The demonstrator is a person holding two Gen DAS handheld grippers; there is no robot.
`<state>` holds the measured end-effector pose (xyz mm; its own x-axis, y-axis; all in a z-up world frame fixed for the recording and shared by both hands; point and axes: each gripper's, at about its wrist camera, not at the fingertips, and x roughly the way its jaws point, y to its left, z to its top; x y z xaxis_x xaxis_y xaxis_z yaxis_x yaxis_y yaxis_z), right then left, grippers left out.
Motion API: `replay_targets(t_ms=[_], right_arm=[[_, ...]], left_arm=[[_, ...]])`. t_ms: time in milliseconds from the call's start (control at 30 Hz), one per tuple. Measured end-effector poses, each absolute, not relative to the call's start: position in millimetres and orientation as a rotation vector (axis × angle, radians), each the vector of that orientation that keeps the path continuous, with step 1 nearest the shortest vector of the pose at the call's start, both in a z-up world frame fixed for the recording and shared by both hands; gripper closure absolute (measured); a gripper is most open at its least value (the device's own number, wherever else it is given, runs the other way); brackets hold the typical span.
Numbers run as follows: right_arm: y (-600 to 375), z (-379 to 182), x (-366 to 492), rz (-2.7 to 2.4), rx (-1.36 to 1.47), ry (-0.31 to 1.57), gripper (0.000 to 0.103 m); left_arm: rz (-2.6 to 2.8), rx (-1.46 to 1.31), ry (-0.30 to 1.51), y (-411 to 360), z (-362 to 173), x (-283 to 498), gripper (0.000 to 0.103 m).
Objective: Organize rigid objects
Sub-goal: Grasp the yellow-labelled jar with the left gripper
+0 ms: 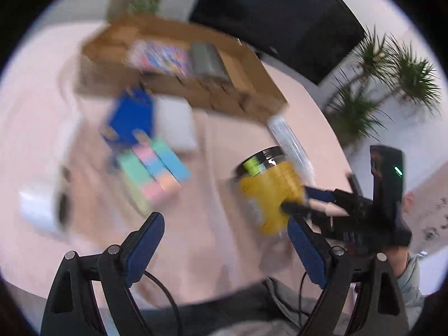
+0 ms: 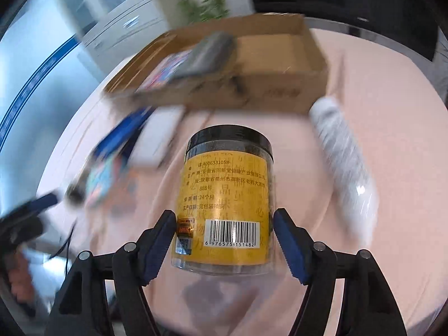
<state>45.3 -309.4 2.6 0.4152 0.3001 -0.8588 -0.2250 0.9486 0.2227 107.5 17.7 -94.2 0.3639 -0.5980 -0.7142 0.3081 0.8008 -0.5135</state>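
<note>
A pink table [image 2: 392,168] holds scattered items, the view smeared by motion blur. The right gripper [image 2: 224,224] holds a jar [image 2: 226,196] with a yellow label and black lid, lifted off the table; its blue pads [image 2: 161,240] press the jar's sides. Beyond the jar sits an open cardboard box [image 2: 280,95] containing a grey object [image 2: 207,53] and a colourful flat item [image 2: 165,70]. Right of the jar lies a white tube [image 2: 344,173]. Left of the jar are a white block [image 1: 176,123], a blue packet [image 1: 131,114] and a pastel block stack [image 1: 155,170]. The left gripper [image 1: 224,235] hangs left of the jar, jaws wide and empty.
</note>
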Motion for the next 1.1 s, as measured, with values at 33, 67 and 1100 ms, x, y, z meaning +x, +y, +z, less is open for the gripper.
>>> replay_targets(t_ms=[33,67,1100], right_arm=[[-300.2,1.5,28.6,0.378,0.073,1.115,0.031],[-294.1,0.9,19.0,0.412,0.079,1.131,0.031],[-292.7,181.4,159.0,0.520,0.148,0.750,0.021]], left_arm=[[-0.632,-0.339,1.083,12.0,-103.1,108.3,0.013],[-0.656,-0.362,1.119,6.4,-111.9,110.0,0.013],[-0.702,-0.141,0.748,-74.1,92.5,268.3,0.017]])
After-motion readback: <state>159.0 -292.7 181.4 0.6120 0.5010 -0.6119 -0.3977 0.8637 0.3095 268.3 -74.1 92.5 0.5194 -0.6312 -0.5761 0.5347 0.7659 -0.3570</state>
